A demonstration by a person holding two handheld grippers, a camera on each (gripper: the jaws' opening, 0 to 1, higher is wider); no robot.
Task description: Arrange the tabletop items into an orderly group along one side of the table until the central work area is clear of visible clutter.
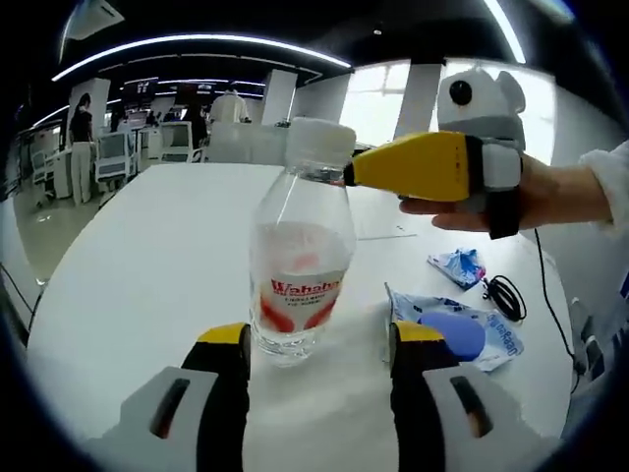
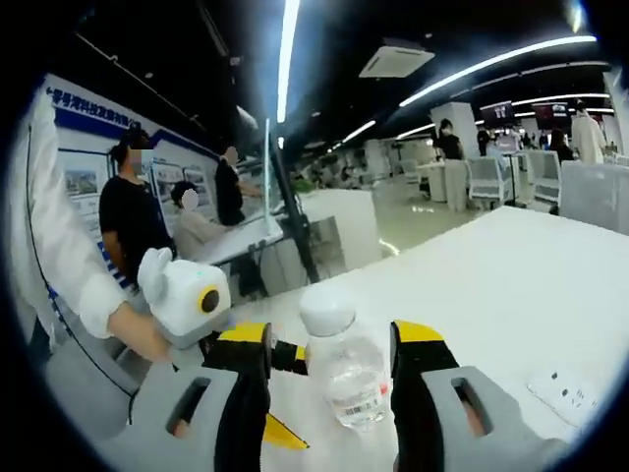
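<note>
In the left gripper view, the left gripper [image 1: 319,344] is holding its jaws wide open, and the bottle [image 1: 298,265] is standing upright on the white bench [image 1: 147,265] between their tips, untouched. The right gripper [image 1: 346,175] is reaching its yellow jaw to the bottle's cap [image 1: 319,143]. A blue wrapper [image 1: 462,332] is lying to the right. In the right gripper view, the right gripper's jaws are standing open around the bottle's neck.

A clear plastic bottle [image 1: 298,265] with a white cap and red label stood upright at frame centre on the white table [image 1: 147,265]. Lower right lay a crumpled blue-and-white wrapper [image 1: 462,329], a smaller one [image 1: 458,265] above it.
</note>
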